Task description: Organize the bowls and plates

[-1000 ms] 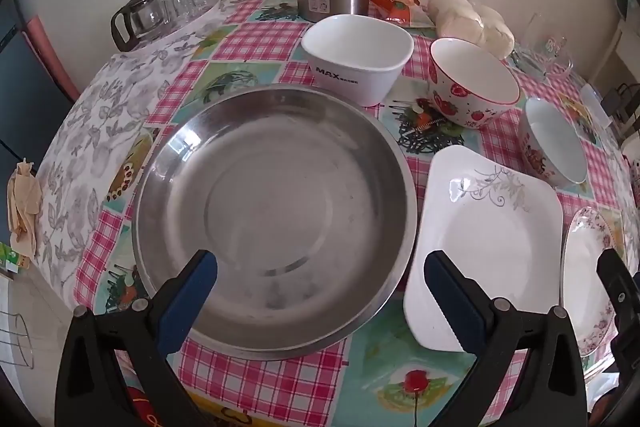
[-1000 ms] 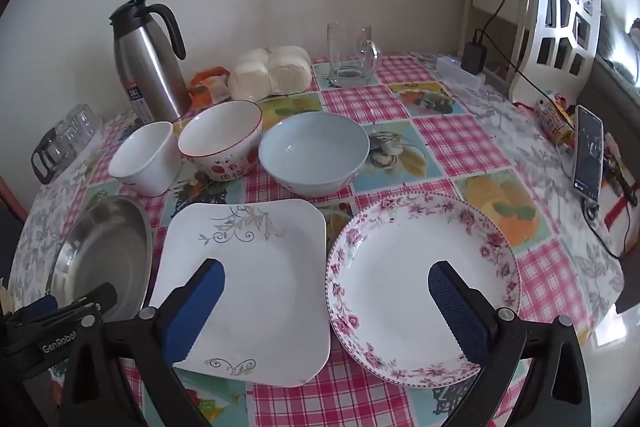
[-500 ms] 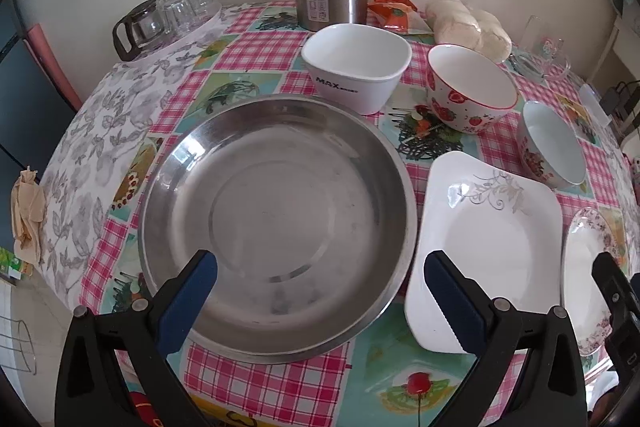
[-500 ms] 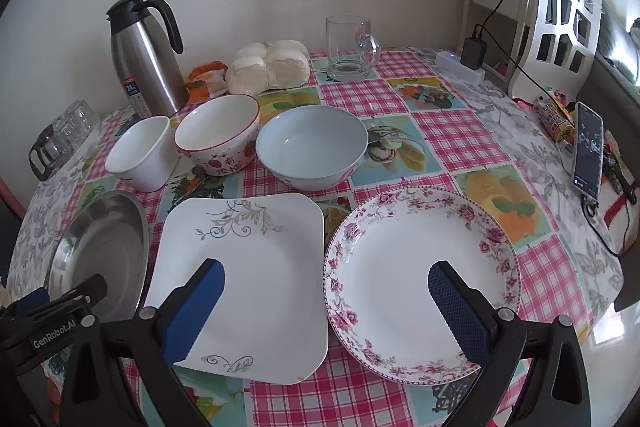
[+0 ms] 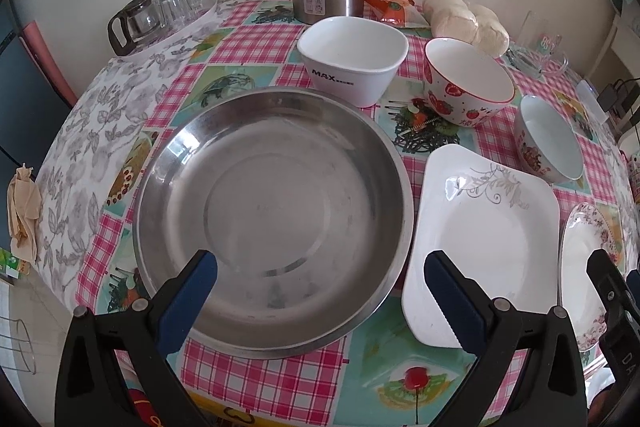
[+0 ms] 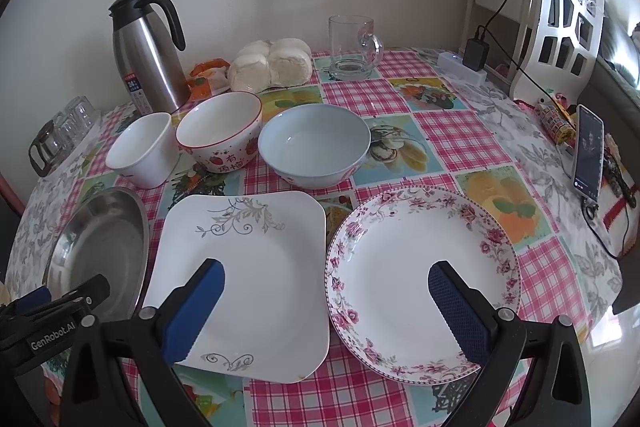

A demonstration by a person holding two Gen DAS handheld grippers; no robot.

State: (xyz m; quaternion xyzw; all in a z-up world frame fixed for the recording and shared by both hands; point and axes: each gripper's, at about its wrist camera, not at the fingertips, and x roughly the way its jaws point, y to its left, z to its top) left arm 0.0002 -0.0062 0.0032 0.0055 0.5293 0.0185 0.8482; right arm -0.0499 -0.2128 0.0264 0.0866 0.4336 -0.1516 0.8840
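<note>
A steel plate point(image 5: 272, 215) lies at the table's left front, also in the right wrist view point(image 6: 102, 251). A square white plate point(image 6: 248, 267) lies beside it, then a round floral plate point(image 6: 420, 267). Behind stand a square white bowl point(image 5: 354, 59), a strawberry bowl point(image 5: 468, 83) and a pale blue bowl point(image 6: 314, 143). My left gripper point(image 5: 320, 291) is open and empty above the steel plate's near rim. My right gripper point(image 6: 326, 303) is open and empty above the gap between the square and floral plates.
A steel thermos point(image 6: 146, 51), wrapped buns point(image 6: 272, 63) and a glass mug point(image 6: 352, 47) stand at the back. Glass cups on a tray point(image 5: 164, 11) sit far left. A phone point(image 6: 588, 151) and cables lie at the right edge.
Both grippers have pulled back and risen slightly, so the dishes sit a little farther away in view. Nothing on the table has moved.
</note>
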